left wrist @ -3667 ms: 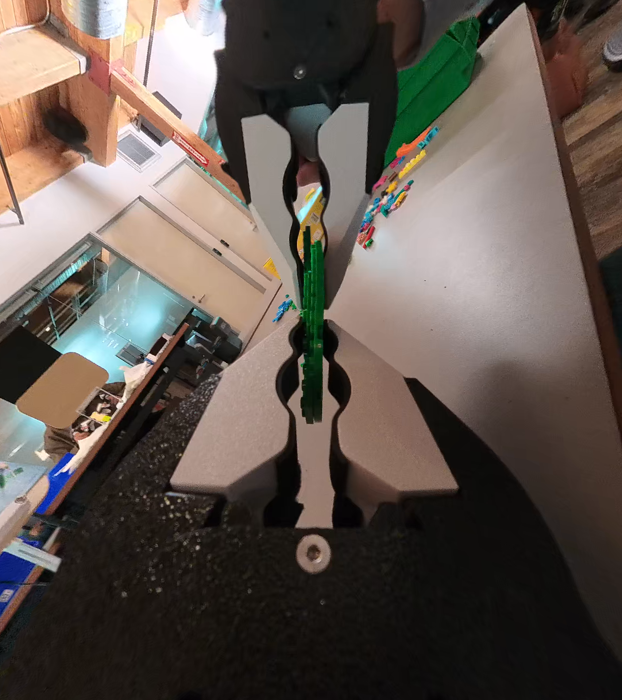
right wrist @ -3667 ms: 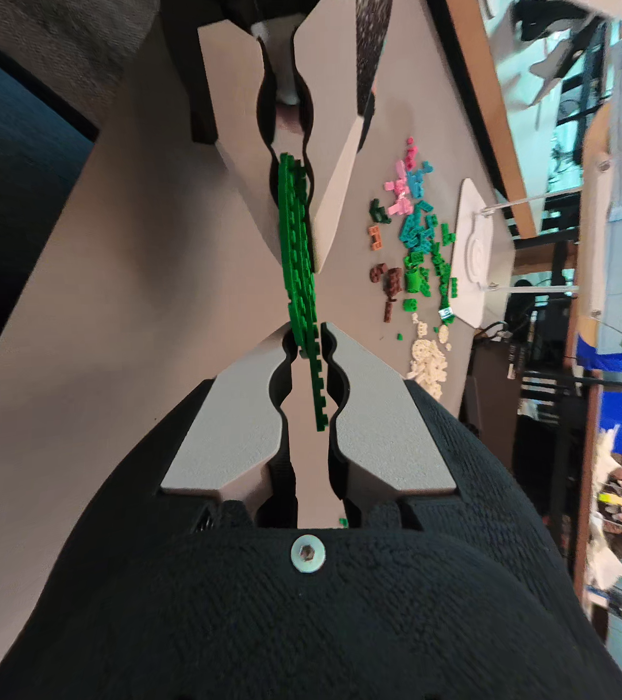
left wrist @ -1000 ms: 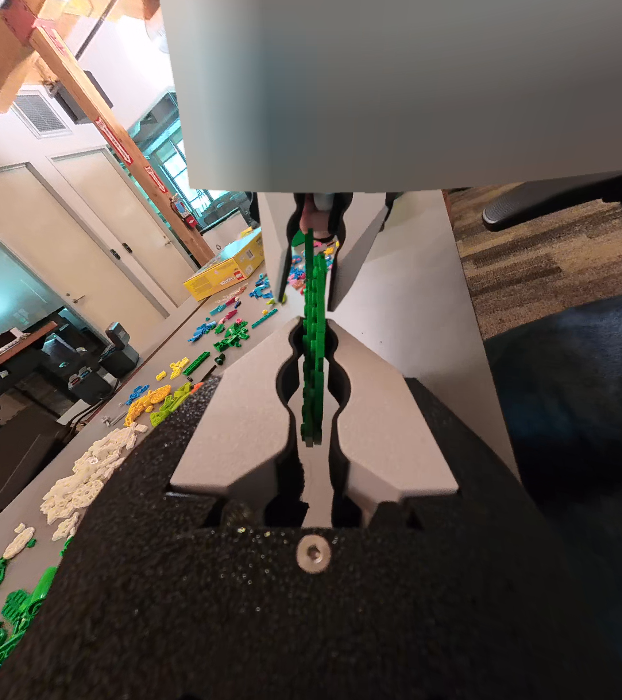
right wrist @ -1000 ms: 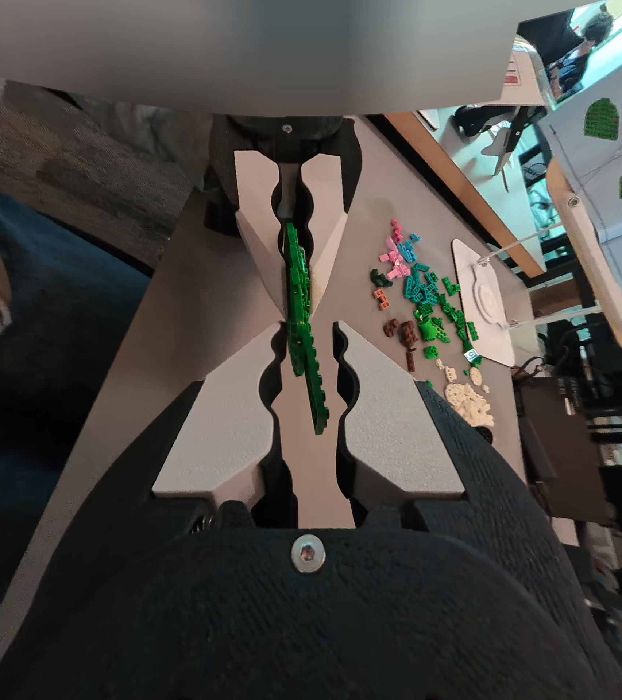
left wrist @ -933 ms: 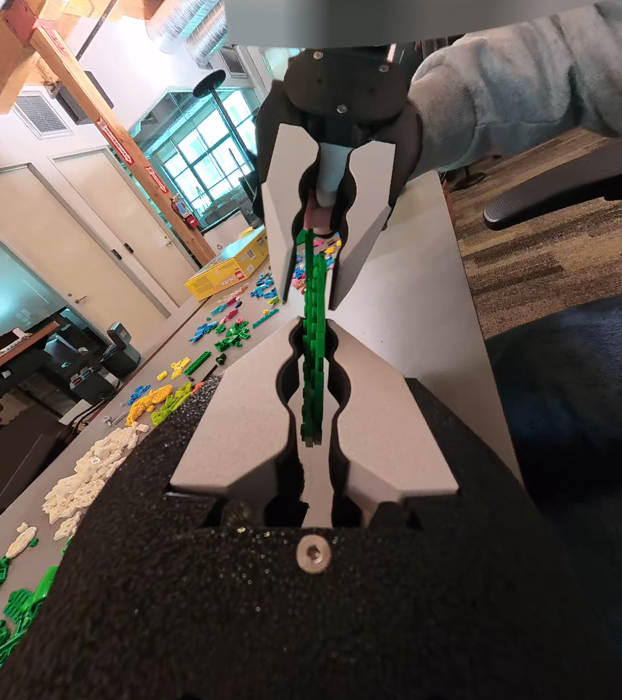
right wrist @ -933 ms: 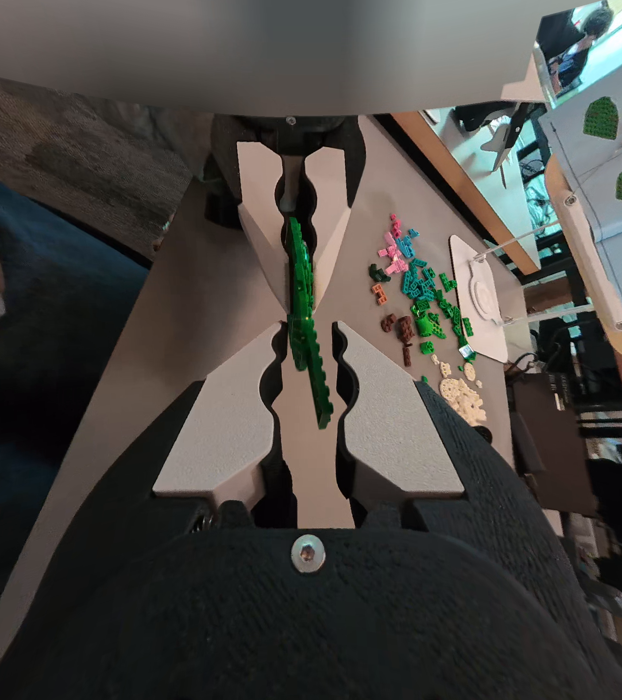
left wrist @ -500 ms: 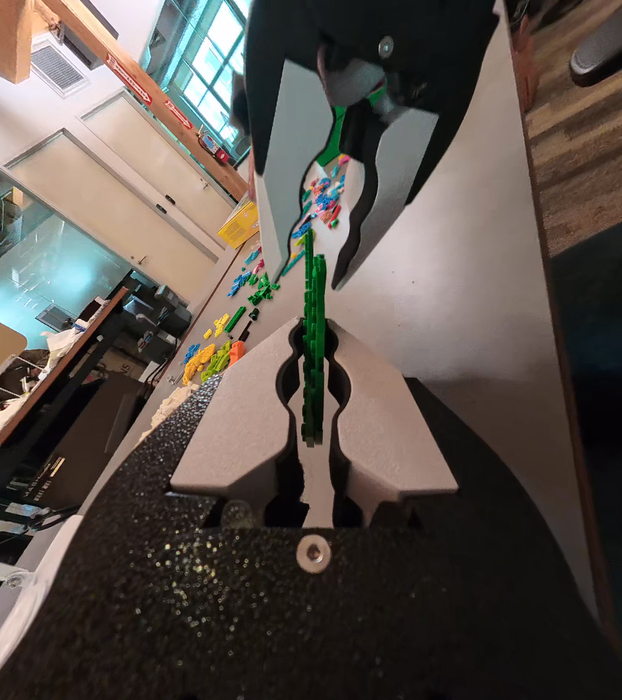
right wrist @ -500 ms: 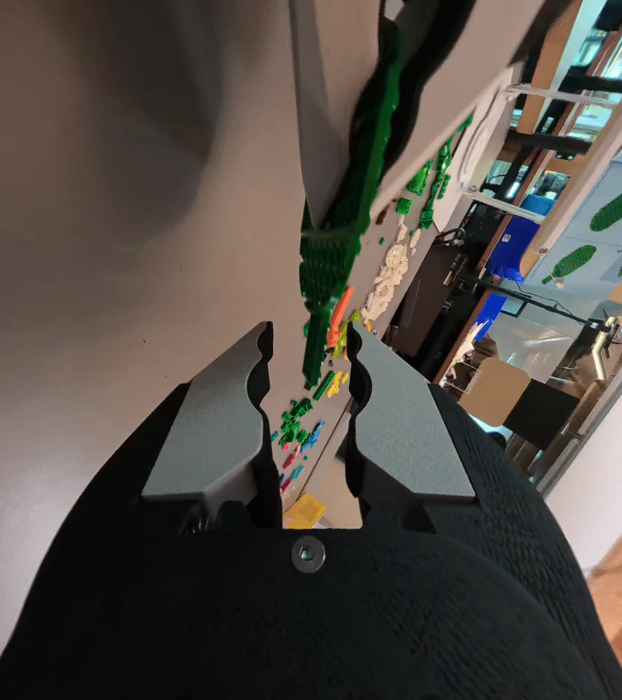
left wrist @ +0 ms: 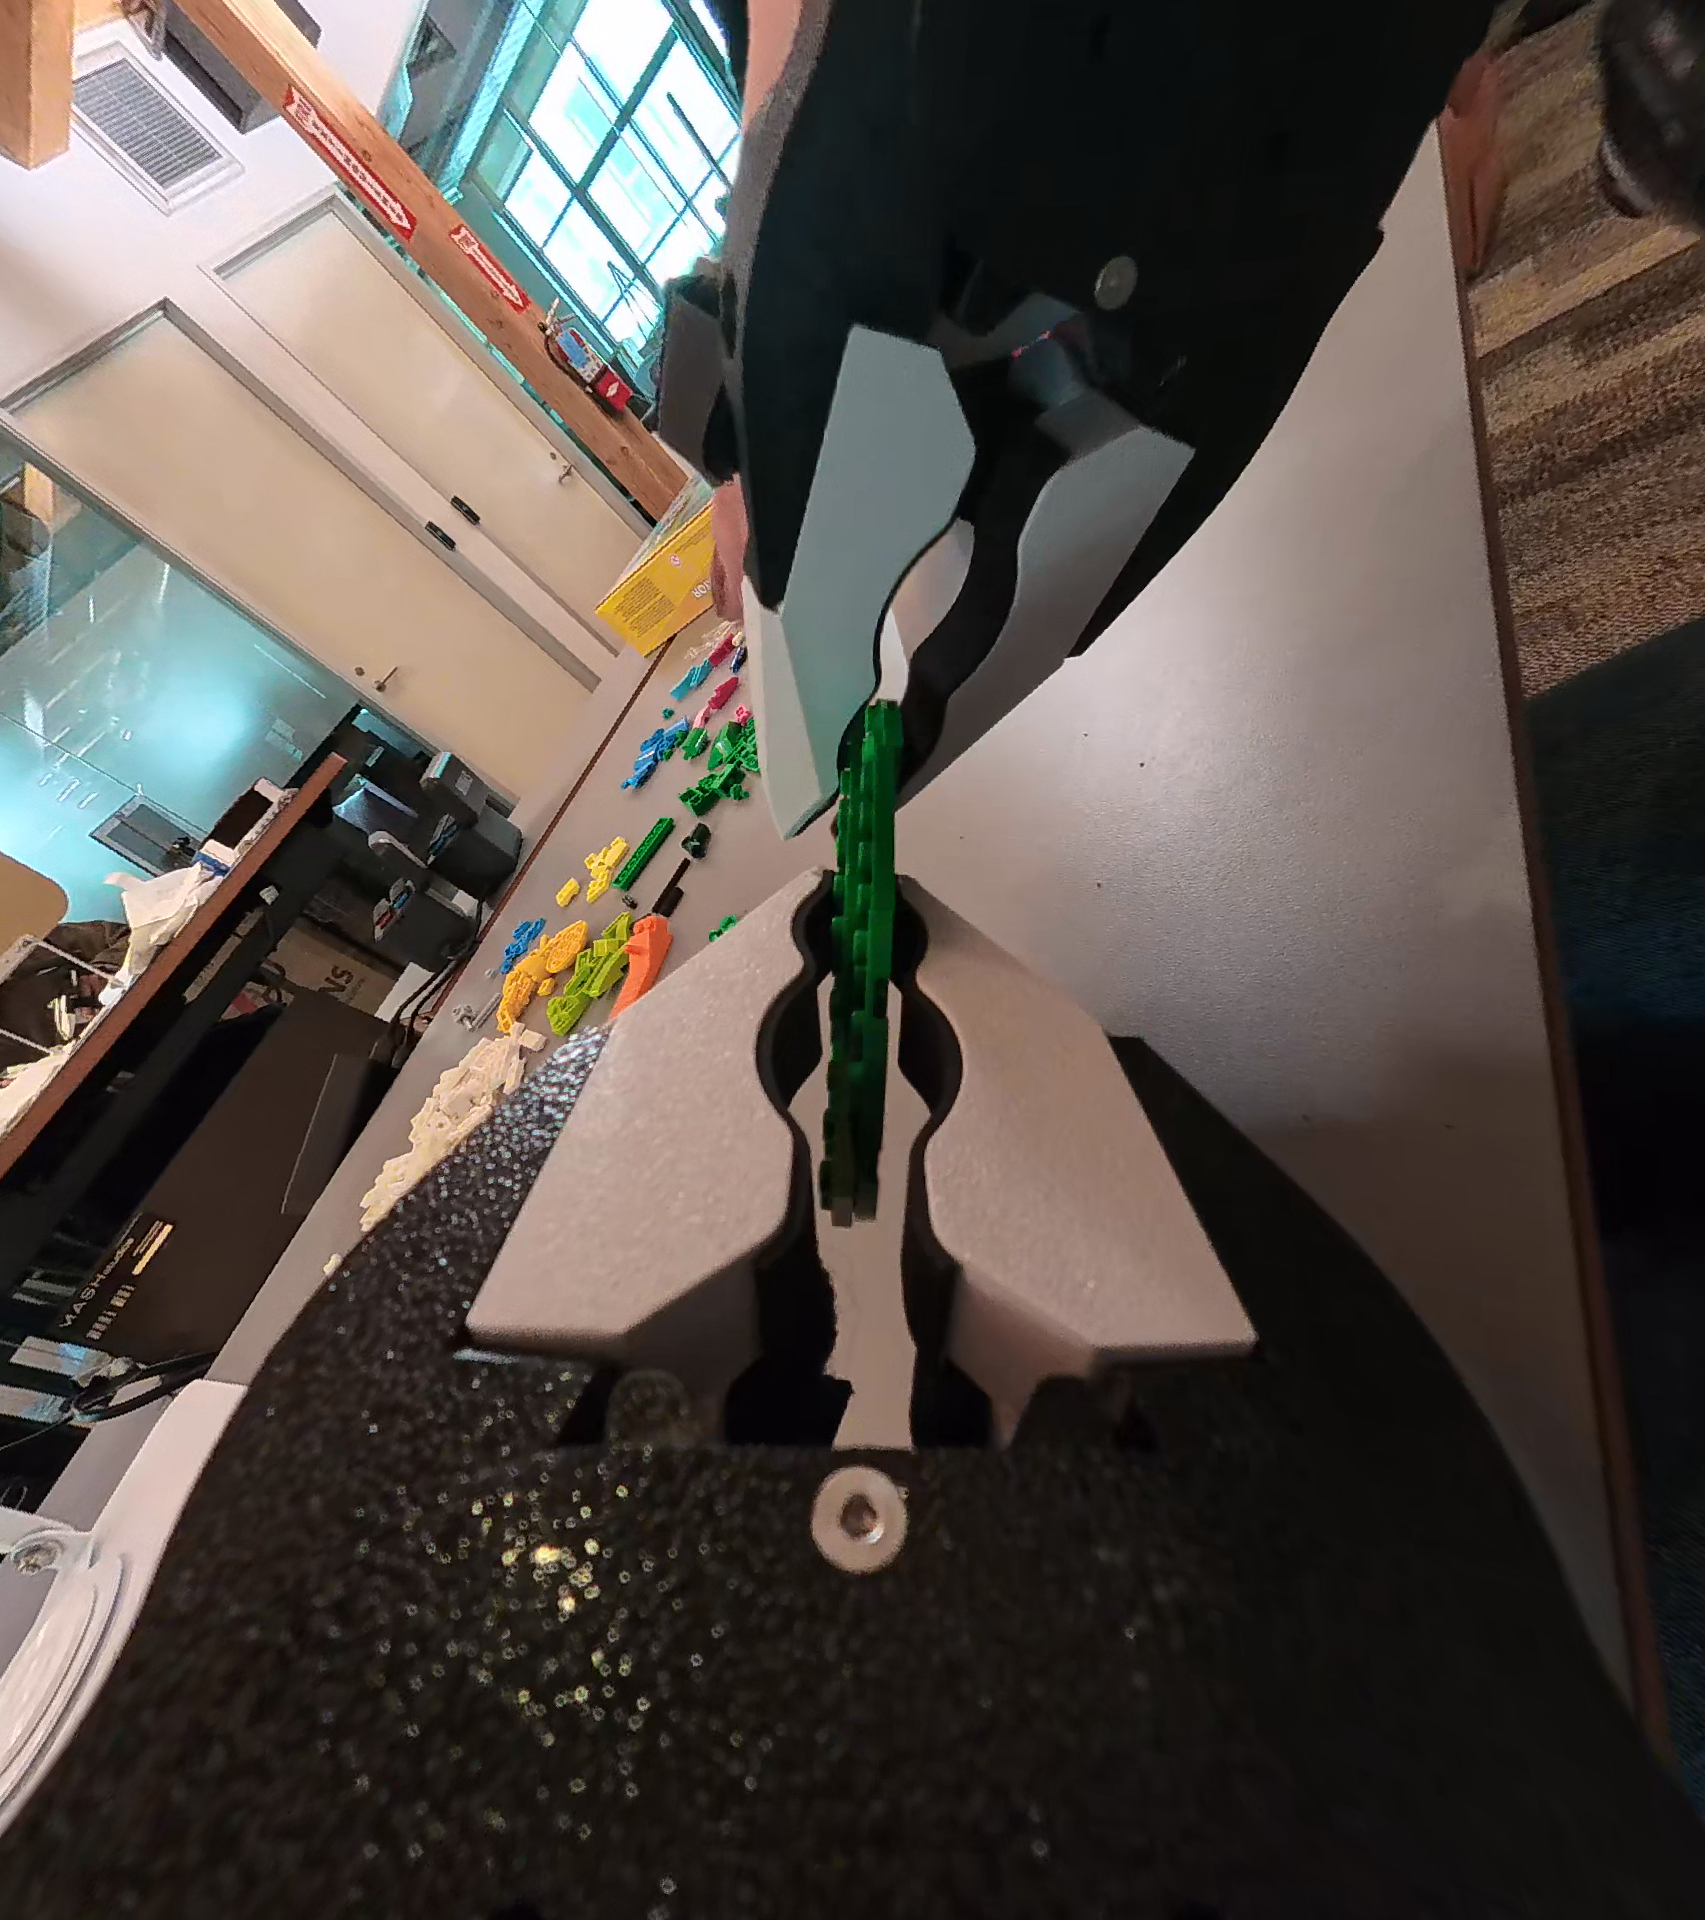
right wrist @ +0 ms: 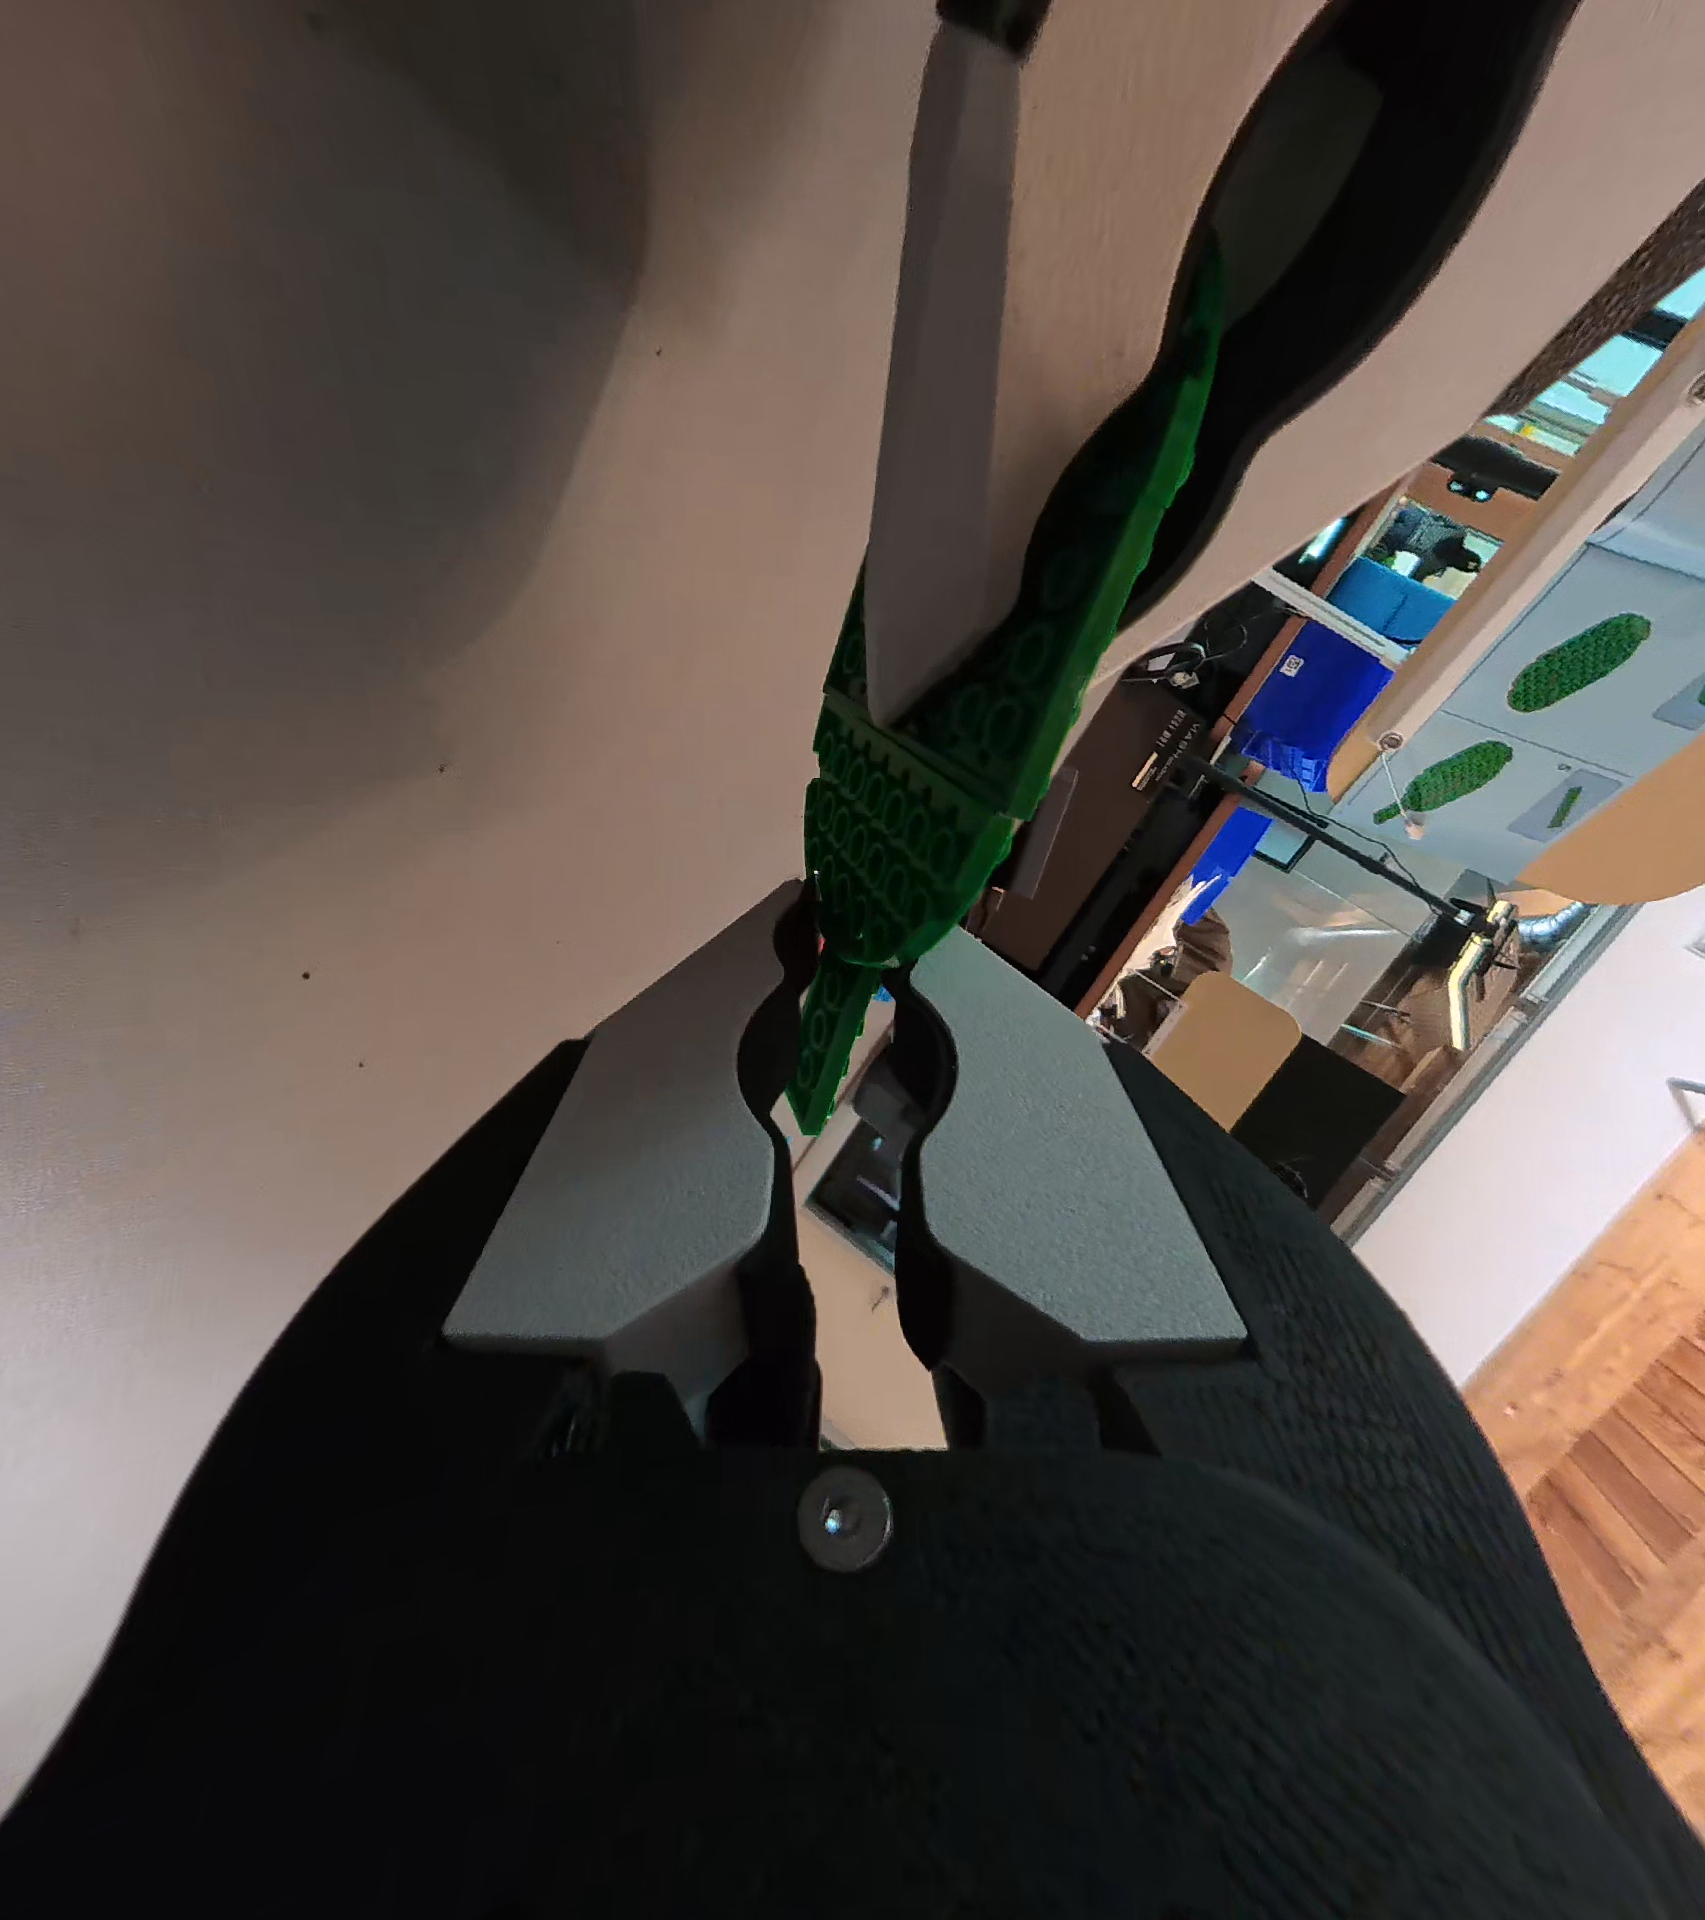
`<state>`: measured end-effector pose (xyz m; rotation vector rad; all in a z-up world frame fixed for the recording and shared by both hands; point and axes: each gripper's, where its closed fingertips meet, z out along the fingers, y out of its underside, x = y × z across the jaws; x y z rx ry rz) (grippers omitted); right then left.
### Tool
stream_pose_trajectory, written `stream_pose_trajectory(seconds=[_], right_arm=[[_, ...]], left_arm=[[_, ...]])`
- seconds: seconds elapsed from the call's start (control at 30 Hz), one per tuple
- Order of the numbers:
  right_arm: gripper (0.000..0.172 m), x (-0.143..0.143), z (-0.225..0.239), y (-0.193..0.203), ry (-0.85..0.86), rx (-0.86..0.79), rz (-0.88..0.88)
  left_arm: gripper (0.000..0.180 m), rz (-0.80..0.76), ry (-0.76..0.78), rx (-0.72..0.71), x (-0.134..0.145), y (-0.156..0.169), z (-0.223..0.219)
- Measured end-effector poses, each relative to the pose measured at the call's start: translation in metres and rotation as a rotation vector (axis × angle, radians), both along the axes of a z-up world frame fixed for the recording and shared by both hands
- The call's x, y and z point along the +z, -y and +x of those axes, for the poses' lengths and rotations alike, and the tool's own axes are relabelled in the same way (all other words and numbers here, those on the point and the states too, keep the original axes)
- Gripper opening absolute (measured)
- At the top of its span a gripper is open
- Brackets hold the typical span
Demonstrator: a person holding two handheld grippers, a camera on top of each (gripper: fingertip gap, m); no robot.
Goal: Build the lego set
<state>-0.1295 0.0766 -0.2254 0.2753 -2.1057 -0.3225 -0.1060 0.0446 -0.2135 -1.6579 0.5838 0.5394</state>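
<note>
Up close, the left hand-held gripper (left wrist: 863,894) is clamping a green brick-plate assembly (left wrist: 858,997) edge-on, both pads pressing its flat faces. The right hand-held gripper (right wrist: 853,935) is coming in from the opposite side and pinching the narrow far end of the same piece, its fingertips meeting the green plastic. So the plate is hanging between the two tools, lifted clear of the grey desk (left wrist: 1243,831). Beyond, white bricks (left wrist: 453,1112) and sorted piles of yellow, lime and orange bricks (left wrist: 578,966) are lying along the desk, with a yellow box (left wrist: 656,592) farthest back.
</note>
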Motion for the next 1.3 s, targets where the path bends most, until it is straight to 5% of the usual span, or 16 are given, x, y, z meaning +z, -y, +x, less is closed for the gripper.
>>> stream_pose_trajectory(seconds=[0.33, 0.43, 1.07, 1.3], right_arm=[[0.010, -0.006, 0.002, -0.001, 0.050, -0.051, -0.083], [0.026, -0.011, 0.005, -0.001, 0.087, -0.102, -0.114], [0.006, -0.014, 0.001, 0.006, 0.116, -0.144, -0.195], [0.025, -0.010, 0.002, 0.017, 0.077, -0.019, -0.222]], left_arm=[[0.005, -0.018, 0.013, -0.003, -0.003, -0.002, 0.000], [0.005, -0.020, 0.015, 0.010, -0.003, -0.002, -0.003], [0.005, -0.045, -0.095, 0.034, -0.011, -0.004, -0.002], [0.005, -0.035, 0.022, 0.016, -0.007, -0.003, -0.005]])
